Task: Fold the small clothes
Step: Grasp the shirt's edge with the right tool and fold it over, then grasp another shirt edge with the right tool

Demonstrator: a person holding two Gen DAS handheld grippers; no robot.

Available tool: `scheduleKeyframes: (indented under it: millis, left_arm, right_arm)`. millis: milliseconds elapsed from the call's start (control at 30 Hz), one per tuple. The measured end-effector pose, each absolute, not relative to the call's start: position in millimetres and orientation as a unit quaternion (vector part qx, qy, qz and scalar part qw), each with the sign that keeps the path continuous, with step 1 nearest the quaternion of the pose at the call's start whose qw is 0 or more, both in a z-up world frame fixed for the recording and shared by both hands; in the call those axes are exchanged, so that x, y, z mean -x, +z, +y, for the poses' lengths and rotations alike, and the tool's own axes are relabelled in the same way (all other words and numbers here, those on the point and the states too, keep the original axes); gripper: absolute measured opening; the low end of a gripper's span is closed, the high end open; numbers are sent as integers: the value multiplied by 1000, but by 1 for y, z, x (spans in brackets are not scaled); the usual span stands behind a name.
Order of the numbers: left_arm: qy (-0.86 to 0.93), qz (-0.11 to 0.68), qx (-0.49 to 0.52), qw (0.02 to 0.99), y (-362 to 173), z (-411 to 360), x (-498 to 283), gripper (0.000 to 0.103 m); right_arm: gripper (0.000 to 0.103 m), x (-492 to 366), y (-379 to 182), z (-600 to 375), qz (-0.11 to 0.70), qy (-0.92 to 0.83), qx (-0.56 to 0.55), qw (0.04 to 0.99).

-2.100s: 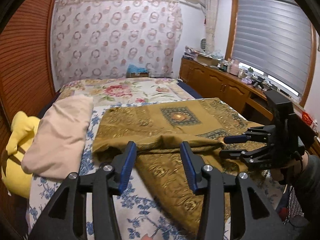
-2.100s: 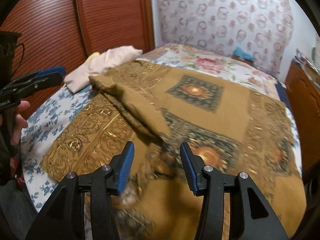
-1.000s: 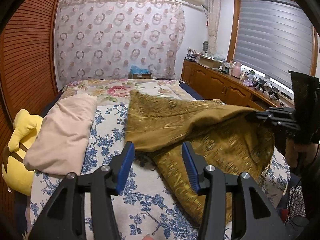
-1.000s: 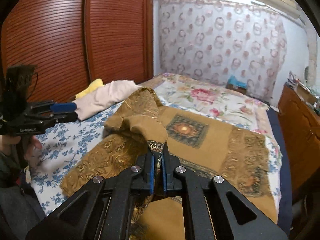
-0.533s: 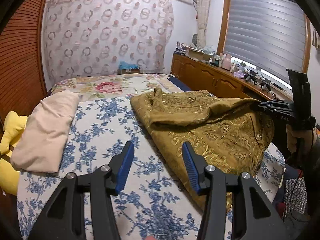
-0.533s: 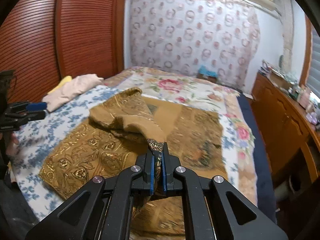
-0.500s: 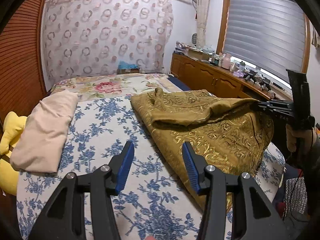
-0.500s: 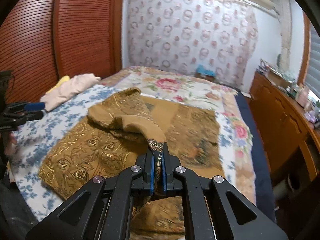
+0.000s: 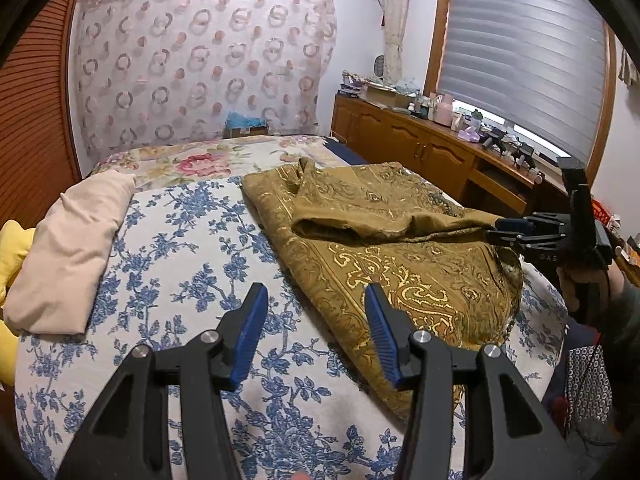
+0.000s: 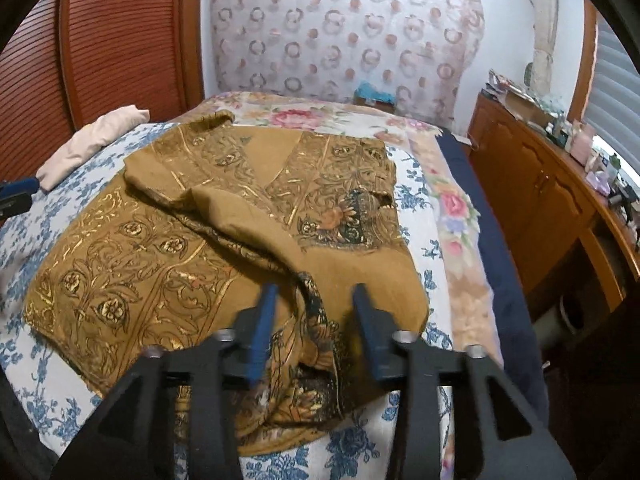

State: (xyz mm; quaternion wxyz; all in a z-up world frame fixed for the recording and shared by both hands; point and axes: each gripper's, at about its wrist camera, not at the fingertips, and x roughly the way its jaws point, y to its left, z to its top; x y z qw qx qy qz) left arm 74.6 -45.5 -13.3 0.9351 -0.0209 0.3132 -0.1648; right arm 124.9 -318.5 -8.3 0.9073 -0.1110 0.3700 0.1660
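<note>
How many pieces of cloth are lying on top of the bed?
2: the golden patterned cloth lies crumpled toward the bed's window side, and a folded beige cloth lies near the wooden wall. Others may be hidden outside the views.

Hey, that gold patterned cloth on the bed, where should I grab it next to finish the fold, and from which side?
Probably the near left corner of the gold cloth, which lies flat and single-layered on the bedspread. The open left gripper is closest, so come in low from the bed's near edge; the right gripper is open over the bunched end.
</note>
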Motion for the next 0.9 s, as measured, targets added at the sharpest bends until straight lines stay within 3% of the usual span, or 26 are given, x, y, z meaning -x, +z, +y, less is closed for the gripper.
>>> scheduleKeyframes:
  millis: [600, 900]
  left_arm:
    - [-156, 310, 24, 937, -14, -41, -72, 49]
    - [-150, 314, 29, 937, -17, -35, -72, 49]
  right_arm:
    - [50, -159, 28, -243, 338, 261, 123, 896]
    - [50, -186, -1, -164, 387, 336, 168, 842]
